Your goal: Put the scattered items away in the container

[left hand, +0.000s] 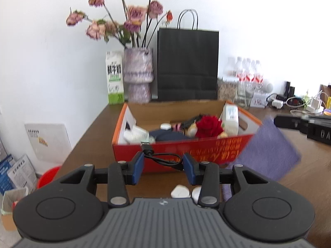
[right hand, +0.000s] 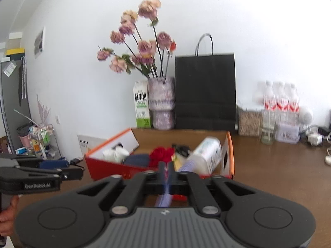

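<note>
An open red and orange cardboard box (left hand: 186, 150) stands on the brown table and holds a red flower (left hand: 209, 126), a white bottle (left hand: 230, 118), a dark cloth and small white items. My left gripper (left hand: 163, 166) is open just before the box's near wall. A black USB cable (left hand: 163, 157) hangs between its blue pads; I cannot tell what holds it. My right gripper (right hand: 168, 168) is shut on the edge of a purple cloth (right hand: 165, 194), near the box (right hand: 227, 155). The same cloth (left hand: 269, 150) shows to the right in the left wrist view. The left gripper (right hand: 62, 168) shows at far left.
Behind the box stand a milk carton (left hand: 114, 78), a vase of dried flowers (left hand: 138, 76), a black paper bag (left hand: 187, 64) and water bottles (left hand: 248, 72). Chargers and black cases (left hand: 306, 122) lie at right. Two white items (left hand: 180, 191) lie under the left gripper.
</note>
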